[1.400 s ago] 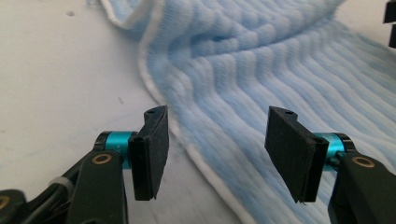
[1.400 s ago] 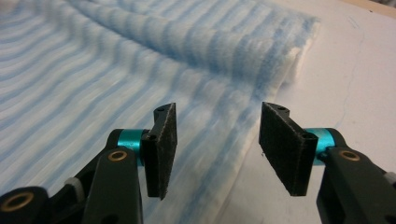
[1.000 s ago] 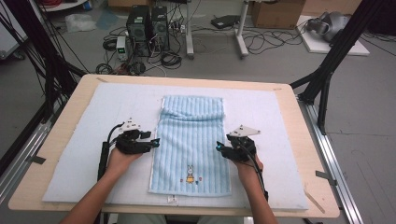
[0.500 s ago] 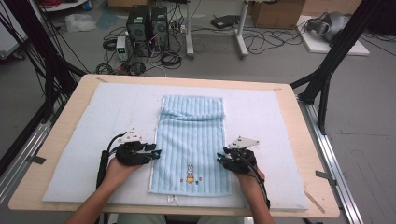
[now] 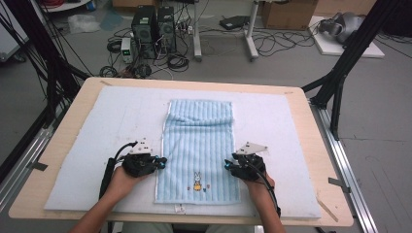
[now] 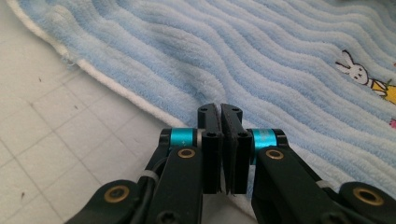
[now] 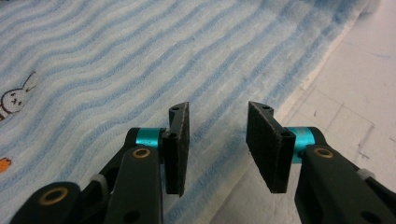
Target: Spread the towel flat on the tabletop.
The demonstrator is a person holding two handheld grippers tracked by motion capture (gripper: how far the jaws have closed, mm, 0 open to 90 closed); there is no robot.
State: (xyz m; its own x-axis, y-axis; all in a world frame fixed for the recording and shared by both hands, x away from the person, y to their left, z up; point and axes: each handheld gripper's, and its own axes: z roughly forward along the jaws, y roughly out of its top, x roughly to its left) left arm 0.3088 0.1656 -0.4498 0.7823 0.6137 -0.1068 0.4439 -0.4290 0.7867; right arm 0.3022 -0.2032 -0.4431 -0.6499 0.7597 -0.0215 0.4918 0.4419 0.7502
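Observation:
A light blue striped towel (image 5: 199, 141) with a small rabbit print (image 5: 197, 180) lies flat on the white mat, its far end folded over. My left gripper (image 5: 163, 161) sits at the towel's left hem near the front. In the left gripper view its jaws (image 6: 220, 109) have just been closing and now stand pressed together where the white hem (image 6: 116, 91) runs in under them. My right gripper (image 5: 227, 165) is at the right hem. Its jaws (image 7: 217, 112) narrowed, then eased open a little, and they straddle the towel's edge (image 7: 299, 79) without touching it.
The white padded mat (image 5: 111, 116) covers most of the wooden table (image 5: 316, 145). Bare mat lies to the left and right of the towel. Black frame posts stand at the table's far corners, with computers and cables on the floor beyond.
Both hands slid toward the front of the table along the towel's sides. The left gripper also moved inward onto the left hem.

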